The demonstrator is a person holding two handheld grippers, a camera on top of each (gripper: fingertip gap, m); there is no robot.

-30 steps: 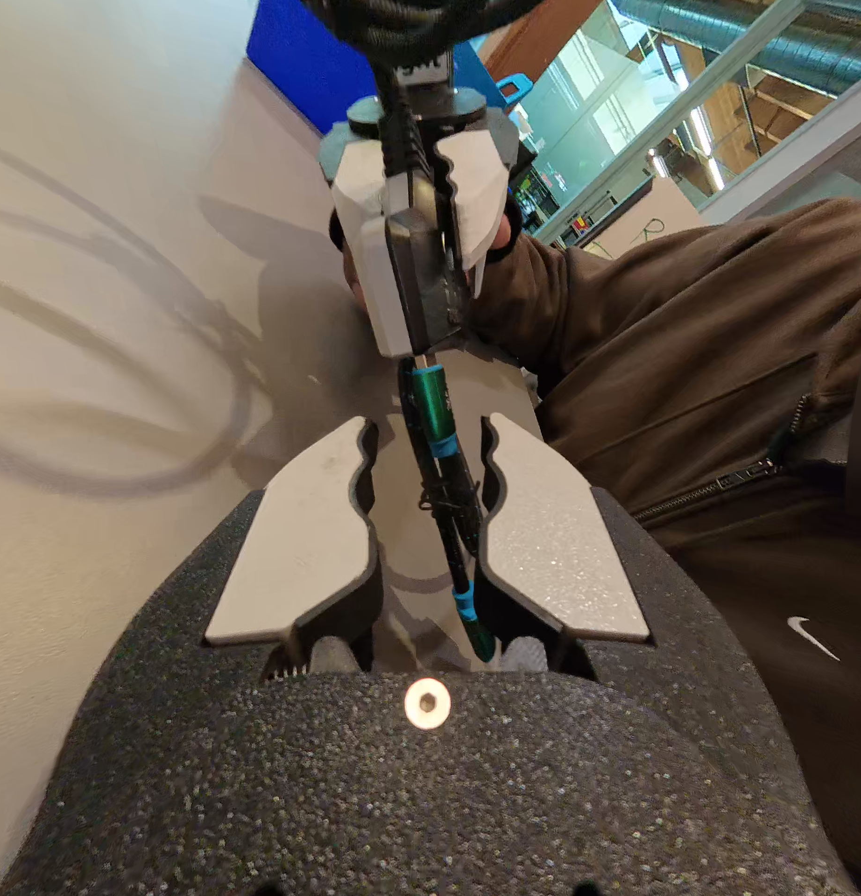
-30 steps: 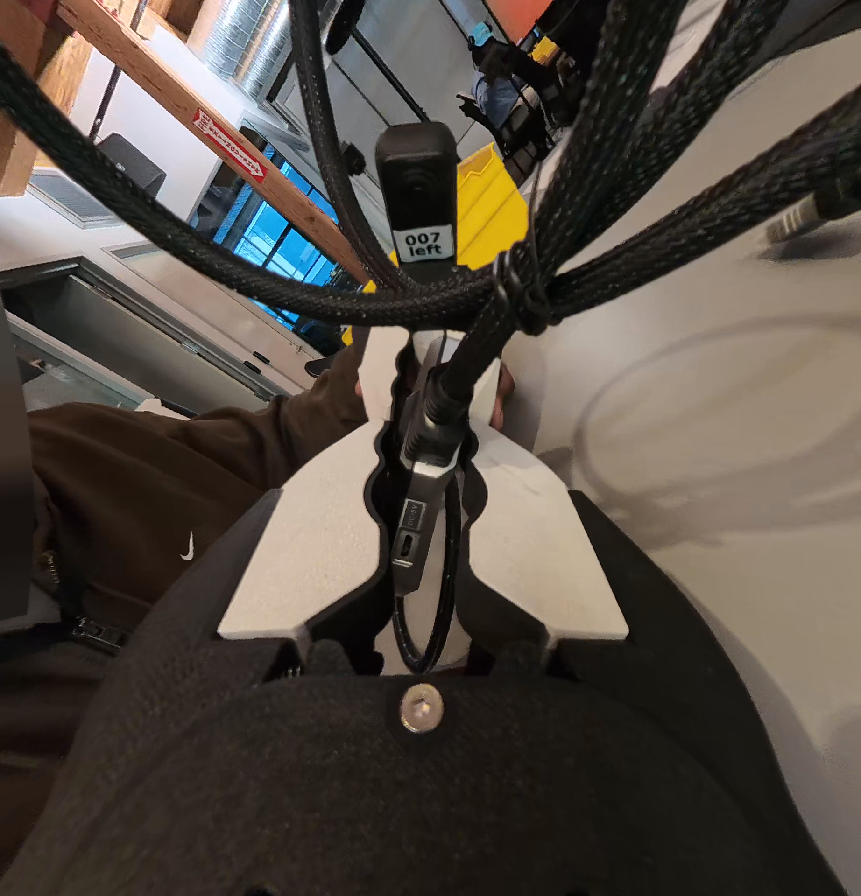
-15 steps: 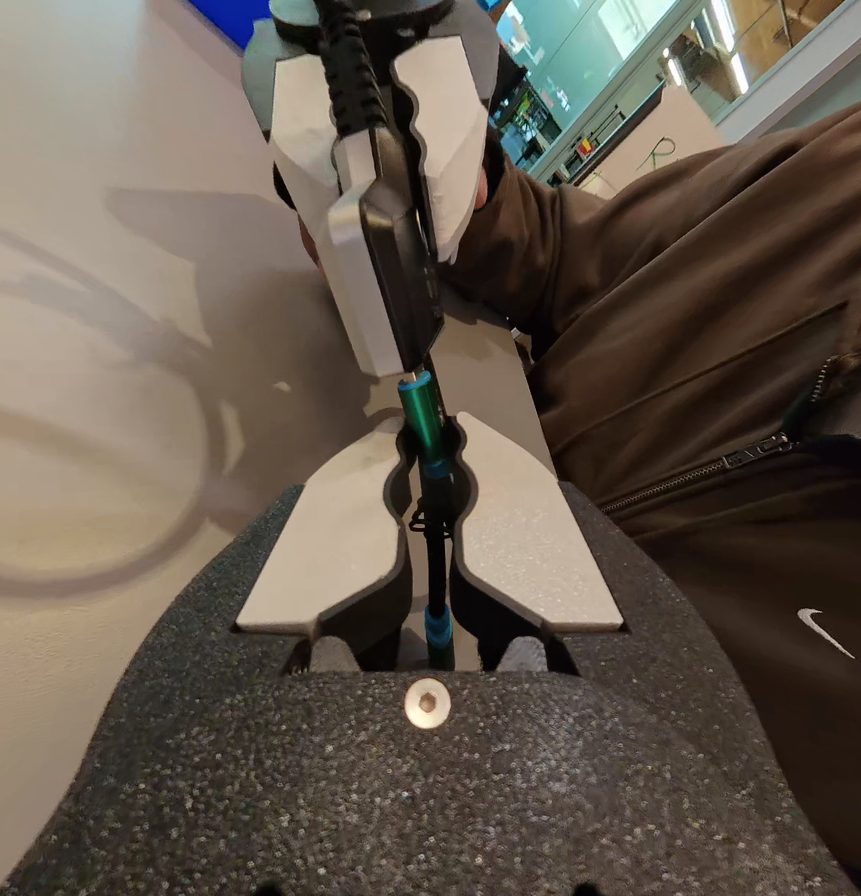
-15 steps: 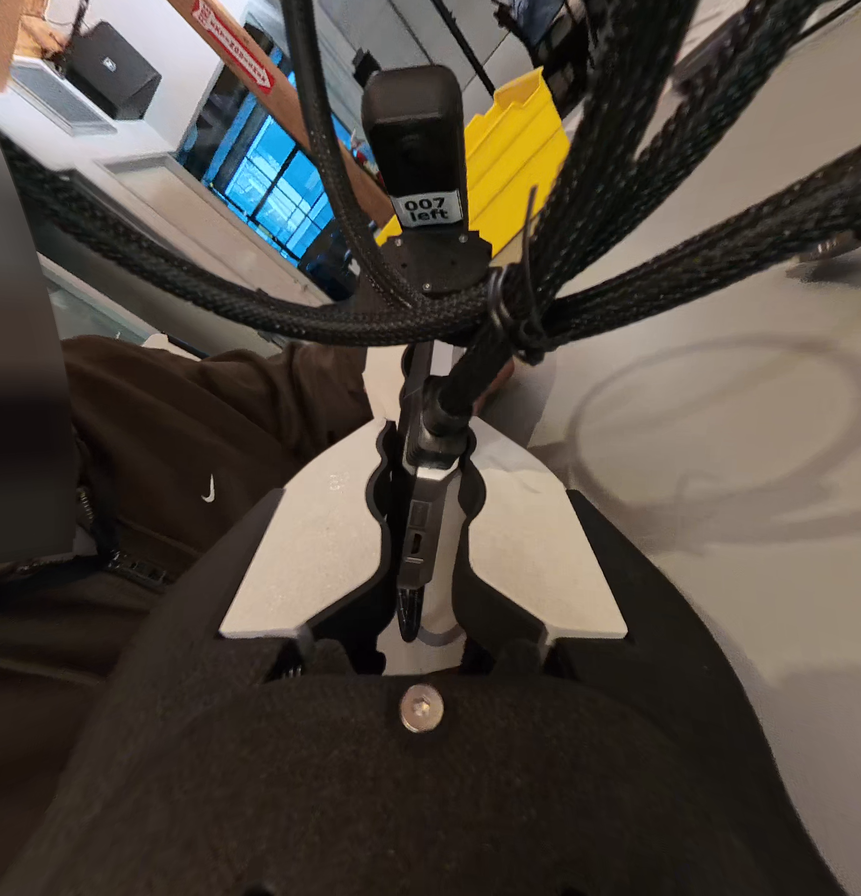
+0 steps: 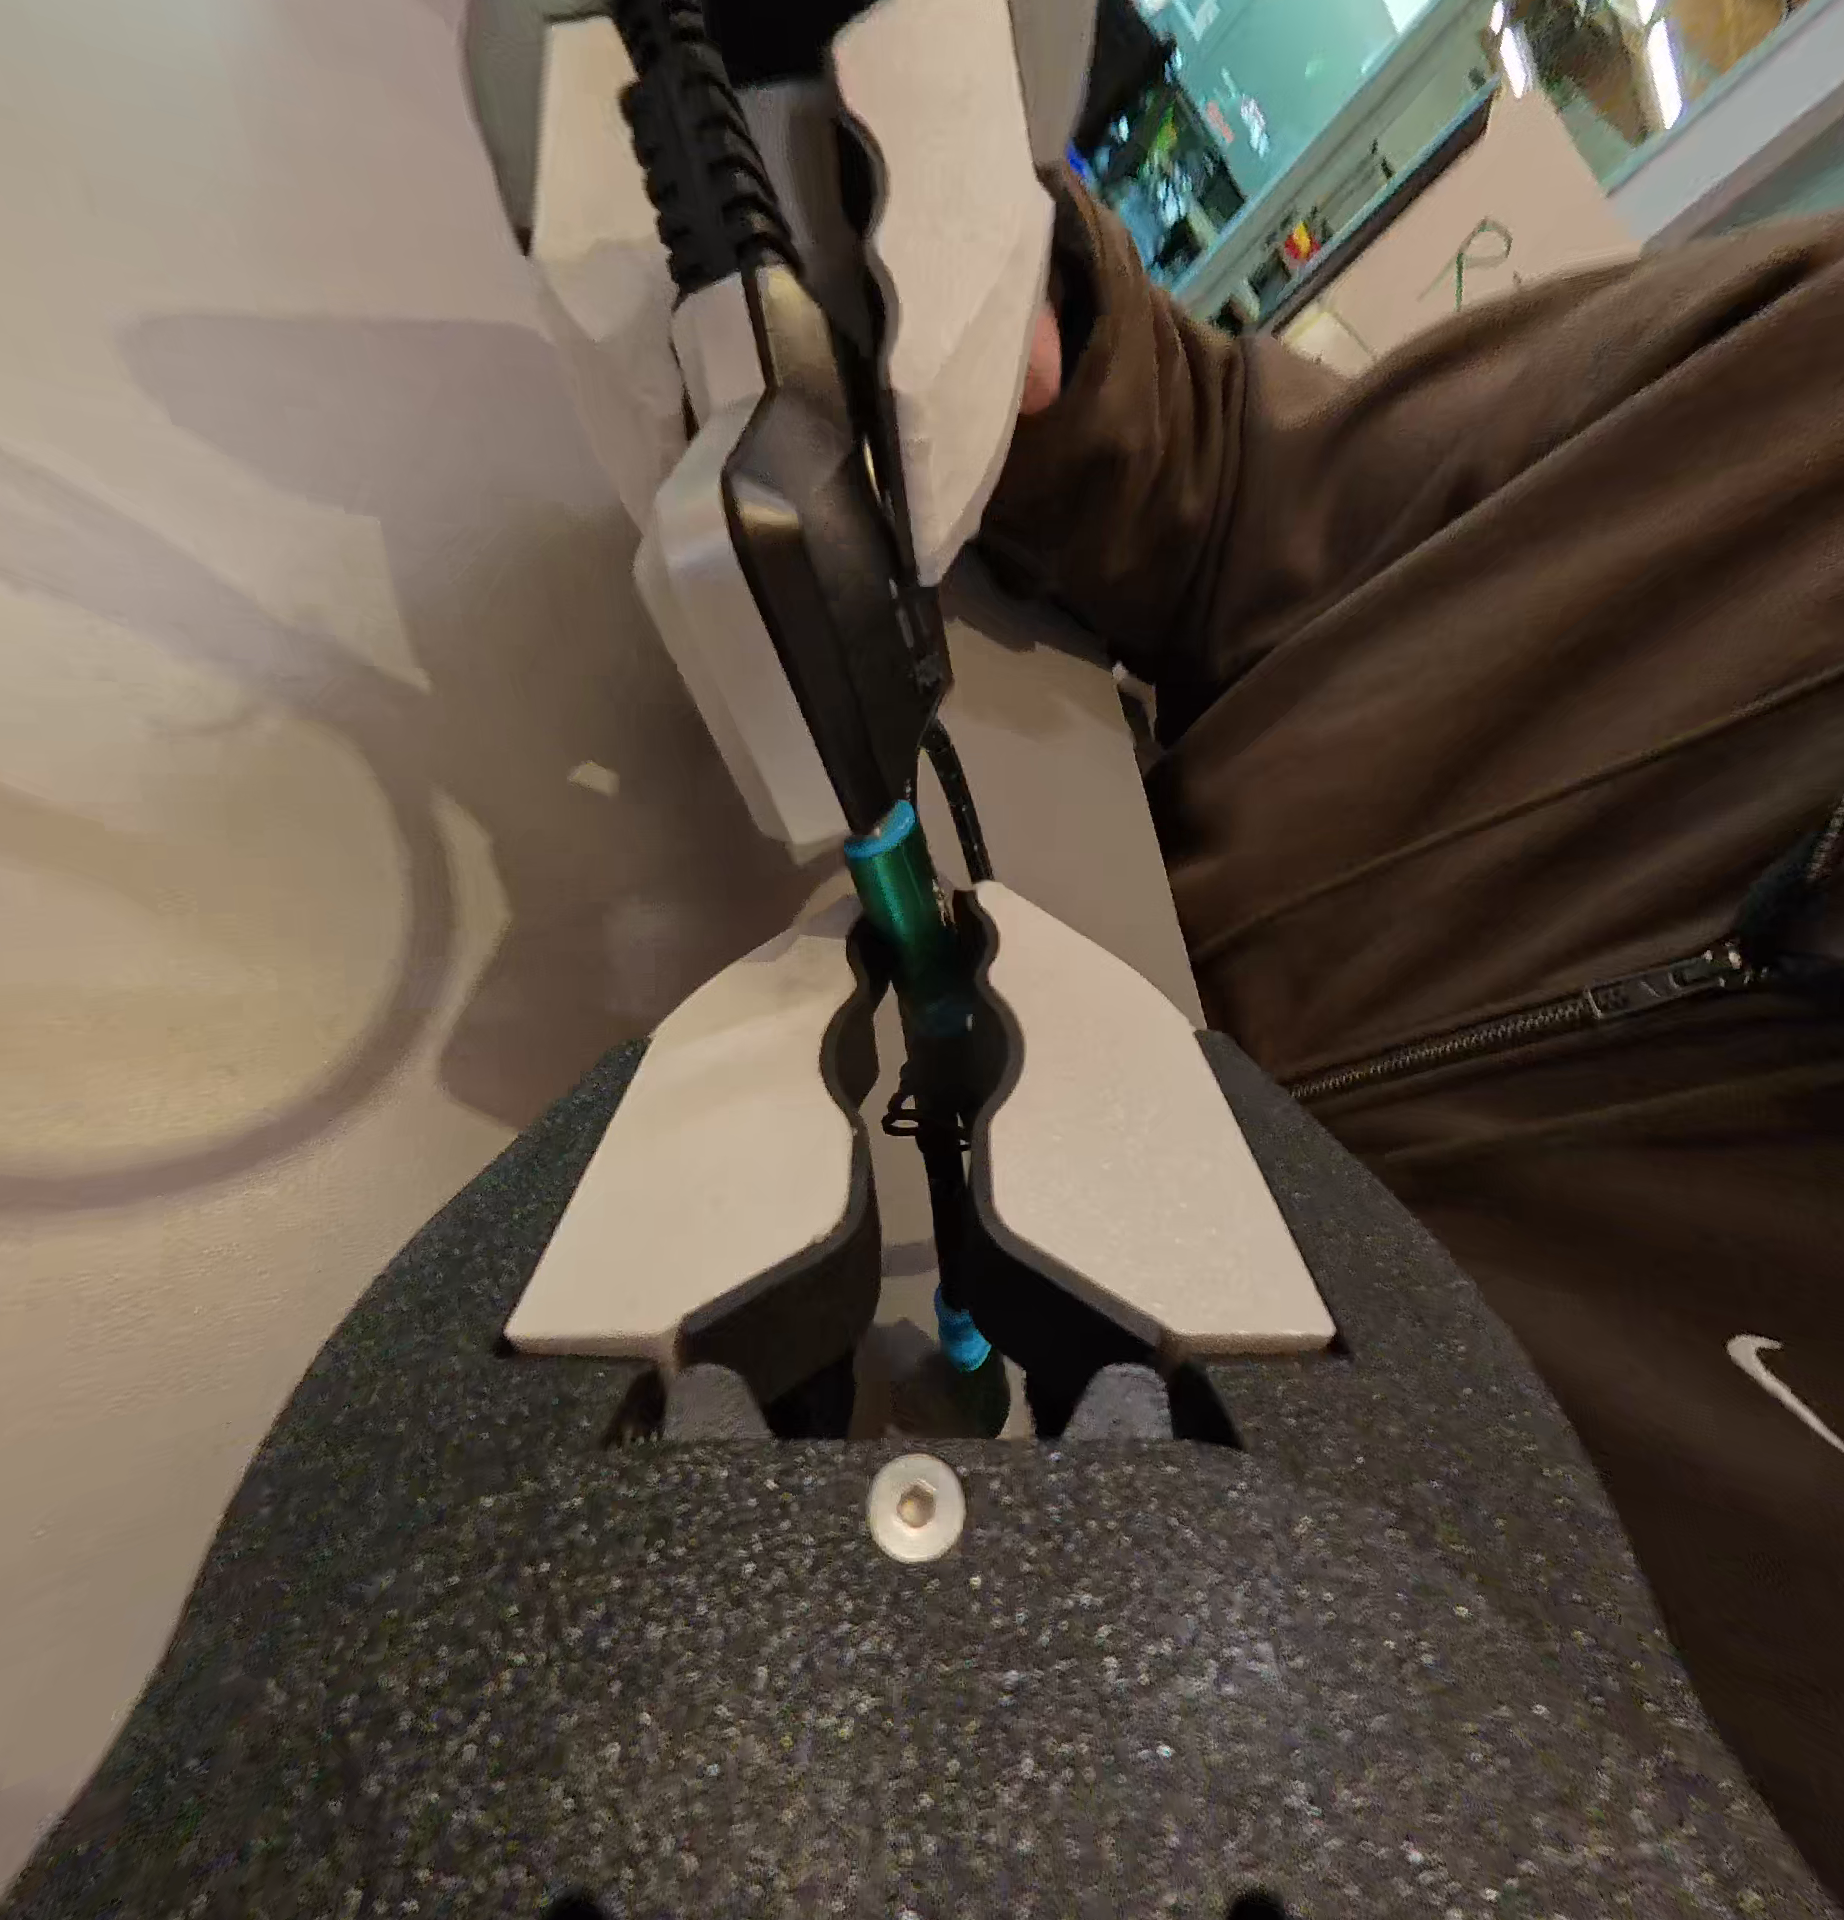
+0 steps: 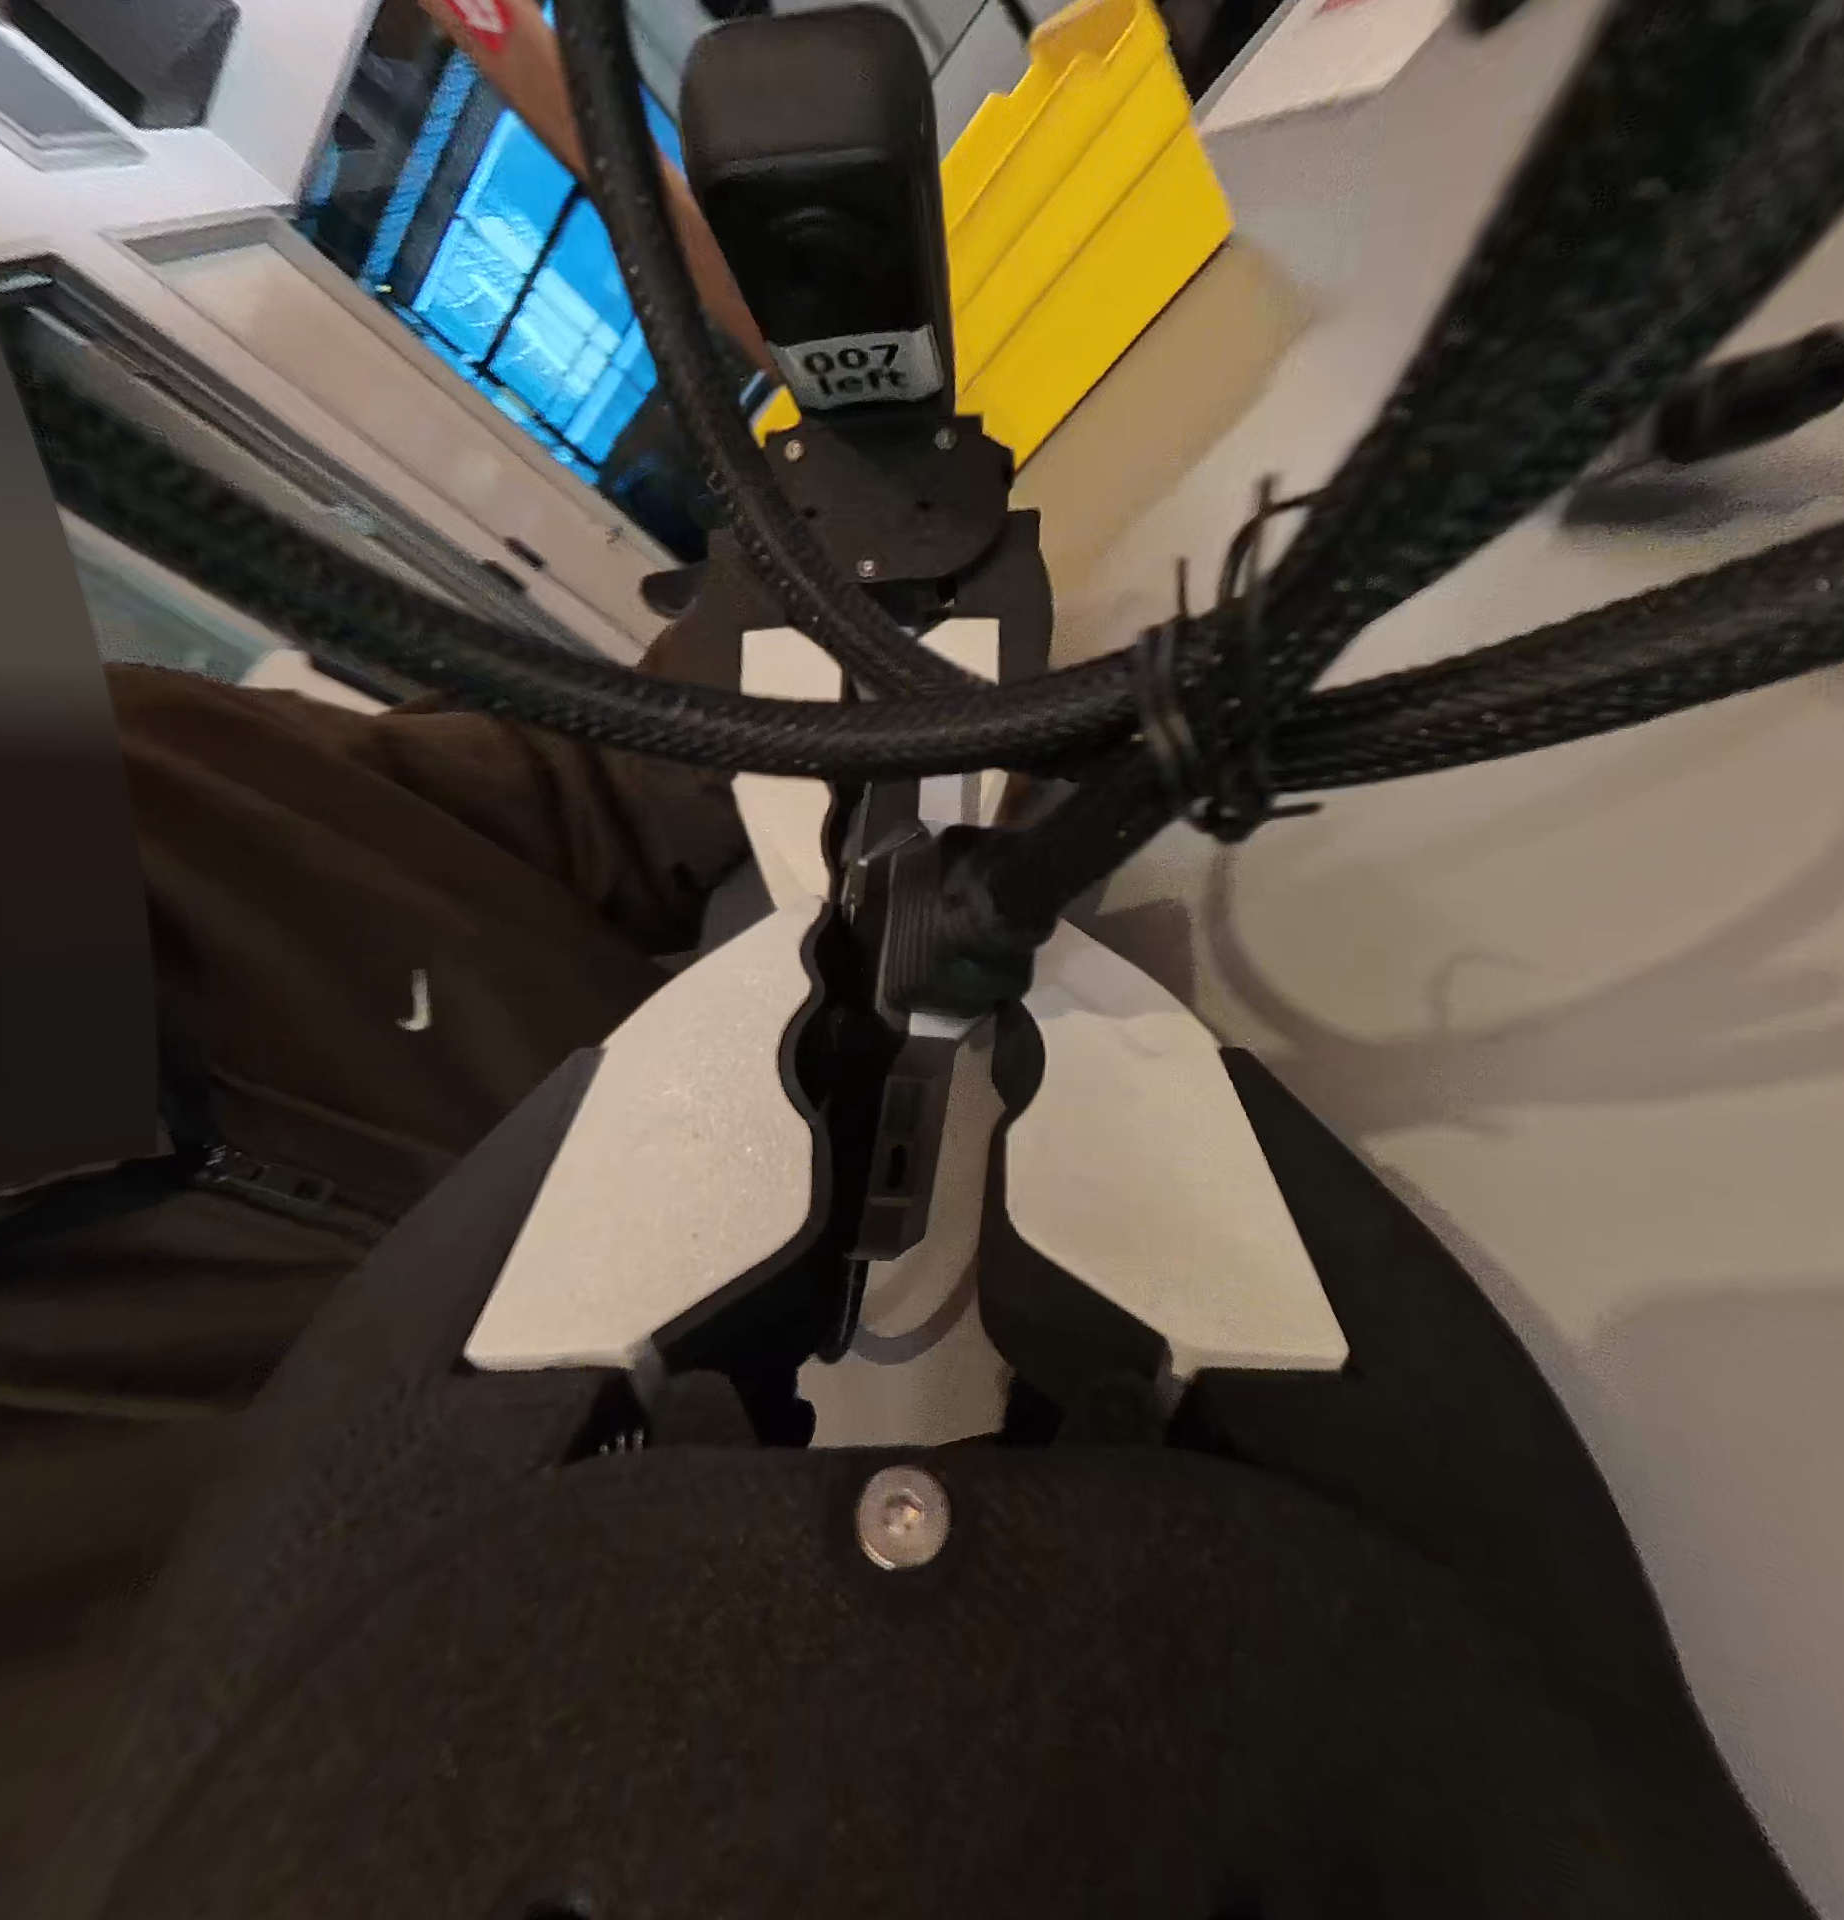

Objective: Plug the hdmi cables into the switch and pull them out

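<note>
Pinching a green cable plug (image 5: 902, 914) between nearly closed fingers, the left gripper (image 5: 923, 935) meets the right gripper (image 6: 913, 997), clamped on a dark hub (image 6: 902, 1132) above the white table (image 5: 170, 935)

Two grippers (image 5: 923, 925) (image 6: 913, 966), one green plug (image 5: 897, 894), one grey-and-black adapter (image 5: 793, 582), one yellow bin (image 6: 1084, 208), one worktop (image 5: 170, 727).

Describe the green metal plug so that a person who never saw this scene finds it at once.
In the left wrist view, start at the left gripper. The green metal plug stands out from between the tips of its pale jaws, pointing at the flat black and silver device held by the right gripper. Unlike the black cables nearby, it is shiny green with a light blue end.
</note>
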